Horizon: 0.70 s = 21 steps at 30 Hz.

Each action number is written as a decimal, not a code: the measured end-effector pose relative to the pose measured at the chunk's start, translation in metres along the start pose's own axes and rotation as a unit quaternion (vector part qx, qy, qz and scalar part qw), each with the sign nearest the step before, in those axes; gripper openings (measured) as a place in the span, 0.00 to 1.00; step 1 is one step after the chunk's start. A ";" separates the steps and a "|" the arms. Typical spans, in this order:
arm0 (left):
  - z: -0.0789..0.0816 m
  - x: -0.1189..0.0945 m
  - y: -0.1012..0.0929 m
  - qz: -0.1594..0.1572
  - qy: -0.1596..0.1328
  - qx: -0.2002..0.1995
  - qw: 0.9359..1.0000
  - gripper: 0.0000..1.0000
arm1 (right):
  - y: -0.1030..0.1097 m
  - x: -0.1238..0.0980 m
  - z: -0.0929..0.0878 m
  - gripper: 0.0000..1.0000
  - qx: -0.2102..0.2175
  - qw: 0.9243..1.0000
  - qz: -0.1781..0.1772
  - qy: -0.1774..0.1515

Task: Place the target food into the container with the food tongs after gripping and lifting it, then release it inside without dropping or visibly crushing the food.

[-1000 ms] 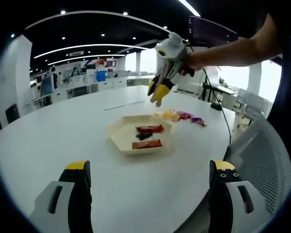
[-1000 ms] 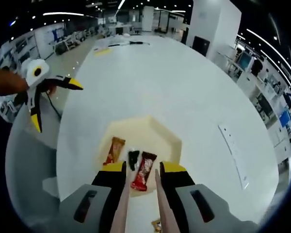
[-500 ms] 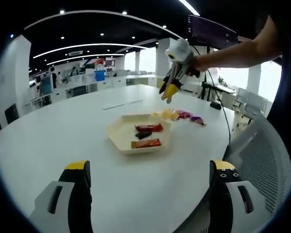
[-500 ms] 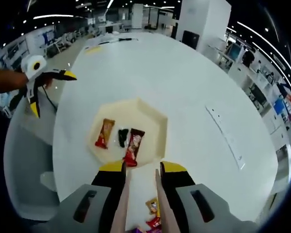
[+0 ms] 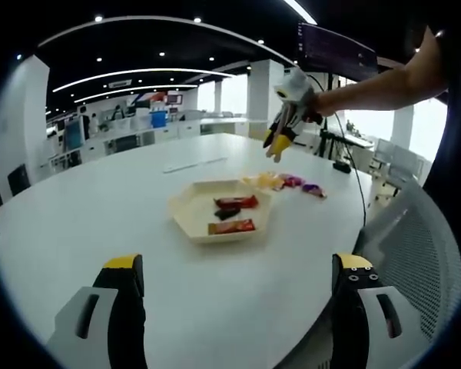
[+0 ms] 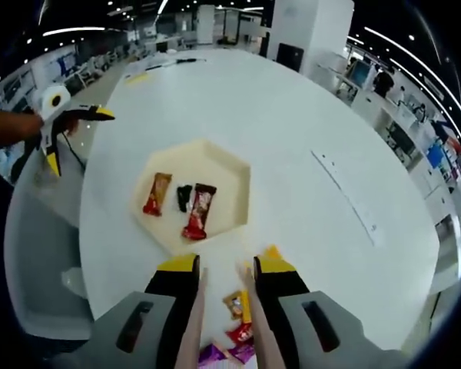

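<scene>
A cream hexagonal tray [image 5: 186, 203] [image 6: 229, 171] sits on the white table and holds three wrapped snacks: an orange bar [image 6: 157, 194], a small dark one [image 6: 184, 197] and a red bar [image 6: 199, 211]. Loose snacks [image 6: 237, 306] [image 5: 290, 182] lie on the table just outside it. My right gripper [image 6: 224, 265] is shut on tan food tongs [image 6: 250, 311], whose tips hang apart and empty above the loose snacks. In the left gripper view the right gripper [image 5: 277, 142] hovers high beyond the tray. My left gripper [image 5: 238, 264] [image 6: 77, 138] is open and empty, off the table's edge.
The round white table [image 6: 292, 115] has a thin strip [image 6: 346, 196] lying on its far side. A grey mesh chair [image 5: 422, 246] [image 6: 38, 254] stands at the table's edge near the left gripper. Office desks and pillars fill the background.
My right gripper has drawn back from over the tray, and its tongs are now above the loose snacks. The left gripper and tray have not moved.
</scene>
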<state>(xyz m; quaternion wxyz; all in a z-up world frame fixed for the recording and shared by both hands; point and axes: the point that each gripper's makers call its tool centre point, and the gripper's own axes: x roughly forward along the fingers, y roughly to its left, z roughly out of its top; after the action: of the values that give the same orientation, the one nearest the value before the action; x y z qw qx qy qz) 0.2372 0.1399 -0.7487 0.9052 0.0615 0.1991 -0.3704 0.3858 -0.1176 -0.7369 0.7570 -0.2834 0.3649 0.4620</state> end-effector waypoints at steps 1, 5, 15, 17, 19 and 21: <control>0.000 0.000 0.000 0.000 0.000 0.000 1.000 0.99 | -0.001 -0.001 -0.003 0.27 0.002 1.000 -0.002 0.000; -0.002 0.001 0.000 -0.002 0.003 0.001 1.000 0.99 | -0.007 -0.003 -0.013 0.27 0.016 1.000 -0.012 0.005; -0.003 0.002 -0.001 -0.006 0.006 0.002 1.000 0.99 | -0.020 -0.010 -0.039 0.27 0.045 0.999 -0.028 0.013; -0.002 0.002 -0.002 -0.006 0.006 0.001 1.000 0.99 | -0.023 -0.013 -0.044 0.27 0.052 0.998 -0.033 0.014; -0.002 0.002 -0.002 -0.006 0.005 0.001 1.000 0.99 | -0.025 -0.014 -0.049 0.27 0.061 0.997 -0.036 0.013; -0.002 0.002 -0.002 -0.007 0.006 0.001 1.000 0.99 | -0.029 -0.016 -0.054 0.27 0.073 0.996 -0.042 0.010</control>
<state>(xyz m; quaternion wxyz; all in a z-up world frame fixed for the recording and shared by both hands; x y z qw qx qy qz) 0.2360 0.1379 -0.7515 0.9015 0.0632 0.2042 -0.3762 0.3916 -0.1786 -0.7521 0.7905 -0.2472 0.3932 0.3992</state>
